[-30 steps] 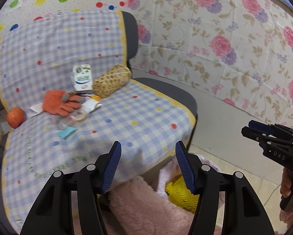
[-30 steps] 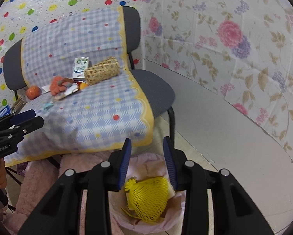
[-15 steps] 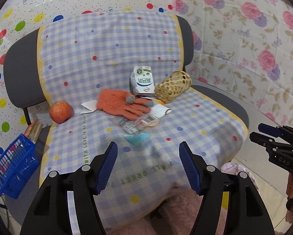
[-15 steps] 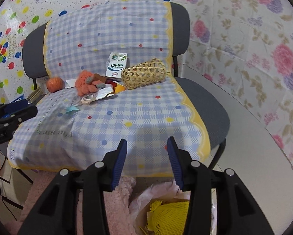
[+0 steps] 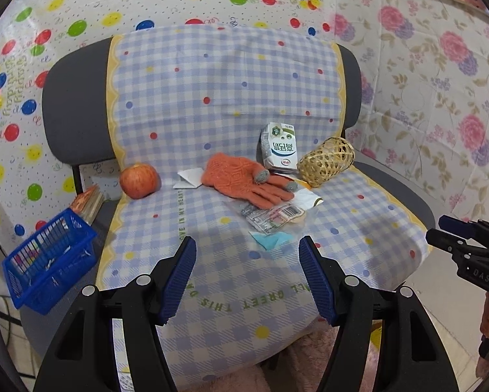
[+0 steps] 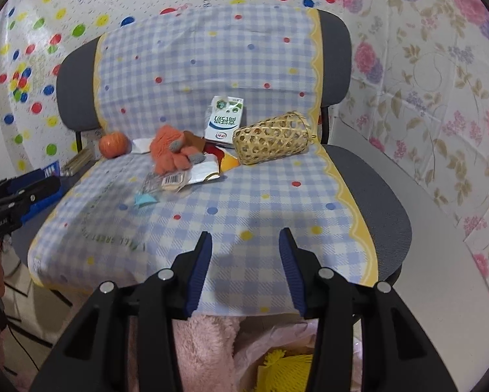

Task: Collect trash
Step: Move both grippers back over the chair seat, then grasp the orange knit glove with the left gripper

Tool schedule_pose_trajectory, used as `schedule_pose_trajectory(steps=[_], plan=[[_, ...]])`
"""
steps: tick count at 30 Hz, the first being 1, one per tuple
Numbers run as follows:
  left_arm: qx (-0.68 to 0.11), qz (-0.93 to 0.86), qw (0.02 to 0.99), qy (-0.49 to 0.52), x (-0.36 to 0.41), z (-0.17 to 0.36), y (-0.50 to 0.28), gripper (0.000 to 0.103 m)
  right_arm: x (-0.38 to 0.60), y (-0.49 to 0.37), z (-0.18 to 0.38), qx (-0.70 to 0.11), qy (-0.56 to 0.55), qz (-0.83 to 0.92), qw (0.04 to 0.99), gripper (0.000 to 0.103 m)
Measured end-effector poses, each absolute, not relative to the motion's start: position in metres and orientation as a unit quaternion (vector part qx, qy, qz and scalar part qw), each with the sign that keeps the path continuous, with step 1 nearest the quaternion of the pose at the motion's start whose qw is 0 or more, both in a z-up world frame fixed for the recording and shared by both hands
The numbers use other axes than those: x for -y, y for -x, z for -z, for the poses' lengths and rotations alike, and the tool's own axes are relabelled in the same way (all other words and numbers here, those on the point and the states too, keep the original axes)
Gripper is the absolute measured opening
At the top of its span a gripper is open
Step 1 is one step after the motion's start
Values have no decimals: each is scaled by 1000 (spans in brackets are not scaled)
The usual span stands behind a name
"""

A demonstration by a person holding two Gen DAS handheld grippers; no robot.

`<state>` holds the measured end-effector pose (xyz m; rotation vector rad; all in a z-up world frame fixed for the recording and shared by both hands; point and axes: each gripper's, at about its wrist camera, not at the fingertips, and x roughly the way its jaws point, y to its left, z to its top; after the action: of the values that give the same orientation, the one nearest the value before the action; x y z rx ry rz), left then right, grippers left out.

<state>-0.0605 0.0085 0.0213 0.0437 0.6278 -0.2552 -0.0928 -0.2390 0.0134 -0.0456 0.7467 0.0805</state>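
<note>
Litter lies scattered on a grey chair [image 5: 78, 104] draped in a blue-and-white checked cloth [image 5: 218, 98], seen from two hand-held grippers that hover at the seat's near edge. Nearest to them is a small blue scrap of paper [image 5: 270, 240]; just beyond it a clear wrapper with a barcode [image 5: 272, 217] rests against a white torn packet [image 5: 306, 197]. An orange knitted glove [image 5: 241, 179] with grey fingertips overlaps the wrapper's far edge and covers part of a folded white paper [image 5: 189, 178] on its left. A milk carton [image 5: 278, 152] leans against the backrest behind the glove, and a woven bamboo basket [image 5: 326, 161] lies on its side just right of it. An apple [image 5: 139, 181] sits apart at the far left of the seat. A blue plastic crate [image 5: 48, 261] stands left of the chair.

Both tools are empty. The left gripper [image 5: 247, 276] has its jaws spread wide, framing the blue scrap and wrapper from short of them; the right gripper [image 6: 245, 266] has its jaws parted somewhat less, over bare cloth at the seat's near right. Below the seat, in the right wrist view, a pink bag [image 6: 277, 339] holds yellow foam netting [image 6: 287, 366], beside a pink fluffy rug [image 6: 205, 343].
</note>
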Motion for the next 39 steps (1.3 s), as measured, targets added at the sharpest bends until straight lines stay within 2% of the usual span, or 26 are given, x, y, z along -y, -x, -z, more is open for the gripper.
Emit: schedule_pose_trajectory(steps=[5,12,17,25,32,36,39], plan=[[-318,124,940,0,-7,-20,59,66,242,95,-10,-371,6,-50,927,43],[-303,120,945,-40,-9,-38,76,67,236,104,-8,-365,-61,-74,926,43],[-294,110,949,-36,-28,-46,74,67,240,95,-9,-370,-79,-45,925,47],[-282,50,957,-51,-53,-47,48,67,251,78,-33,-315,-61,-13,947,47],[-300,41,952,-41,-57,-40,26,67,258,67,-22,-327,-57,-15,943,47],[-269,36,960,-71,-50,-70,7,67,261,53,-24,-329,-49,-16,943,48],[-254,31,964,-72,-49,-90,-10,73,262,40,-35,-319,-40,-14,947,56]])
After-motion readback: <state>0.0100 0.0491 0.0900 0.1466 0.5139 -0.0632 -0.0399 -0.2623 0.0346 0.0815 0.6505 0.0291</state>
